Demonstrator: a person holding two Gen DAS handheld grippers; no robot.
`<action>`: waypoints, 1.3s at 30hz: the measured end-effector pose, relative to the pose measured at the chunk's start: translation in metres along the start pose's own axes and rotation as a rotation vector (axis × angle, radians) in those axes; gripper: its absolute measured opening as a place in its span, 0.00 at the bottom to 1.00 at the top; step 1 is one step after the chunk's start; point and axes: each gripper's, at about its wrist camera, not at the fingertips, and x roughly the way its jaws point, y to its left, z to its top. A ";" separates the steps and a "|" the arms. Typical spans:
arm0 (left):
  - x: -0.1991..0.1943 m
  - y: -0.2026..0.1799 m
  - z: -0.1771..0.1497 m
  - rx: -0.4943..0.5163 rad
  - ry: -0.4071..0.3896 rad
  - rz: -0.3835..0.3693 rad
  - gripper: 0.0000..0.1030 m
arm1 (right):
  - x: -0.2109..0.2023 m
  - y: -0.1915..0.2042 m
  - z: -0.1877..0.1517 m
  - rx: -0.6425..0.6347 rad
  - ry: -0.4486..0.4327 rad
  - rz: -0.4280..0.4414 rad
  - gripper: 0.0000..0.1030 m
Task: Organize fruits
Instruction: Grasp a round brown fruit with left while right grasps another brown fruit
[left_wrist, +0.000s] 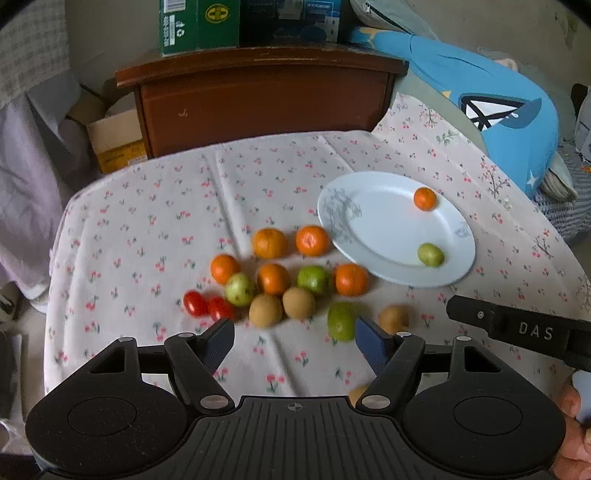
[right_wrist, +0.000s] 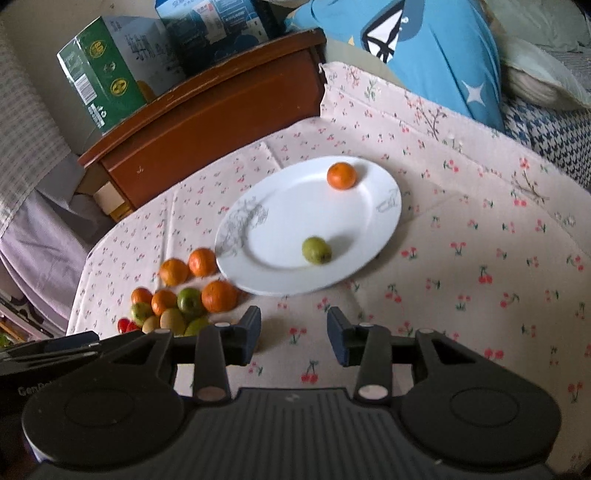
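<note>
On the left of the worktop (left_wrist: 147, 229), which a cloth with a small cherry print covers, your unsorted fruits lie in a loose group: two small red tomatoes (left_wrist: 206, 305), five round orange mandarins (left_wrist: 273, 278), two round green fruits (left_wrist: 240, 289) and two brown kiwis (left_wrist: 280, 307). Just in front of them your left gripper (left_wrist: 295, 341) hangs with its jaws spread wide and nothing between them. One more green fruit (left_wrist: 340, 321) sits just beside the right blue pad (left_wrist: 370, 341) of this gripper, and a third brown kiwi (left_wrist: 393, 318) lies a little further right.

To the right, the white oval plate (right_wrist: 280, 266) holds only one mandarin (right_wrist: 341, 175) at its far side and one small green fruit (right_wrist: 316, 250) nearer to you. Your right gripper (right_wrist: 294, 334) is near the front rim of the plate, jaws apart and empty.

I judge that the sorting is in an early stage, and the step in hand is picking the next fruit. For the next move, bring the left jaws around the nearest green fruit, centre it, and close gently, because round fruits roll away easily.
</note>
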 end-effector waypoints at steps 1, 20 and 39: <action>-0.001 0.000 -0.004 -0.005 0.004 -0.007 0.70 | 0.000 0.000 -0.002 0.002 0.006 0.004 0.40; 0.006 -0.027 -0.052 0.111 0.018 -0.070 0.67 | 0.014 0.015 -0.016 -0.074 0.053 0.081 0.40; 0.015 -0.024 -0.056 0.118 0.001 -0.095 0.30 | 0.042 0.025 -0.015 -0.122 0.052 0.069 0.41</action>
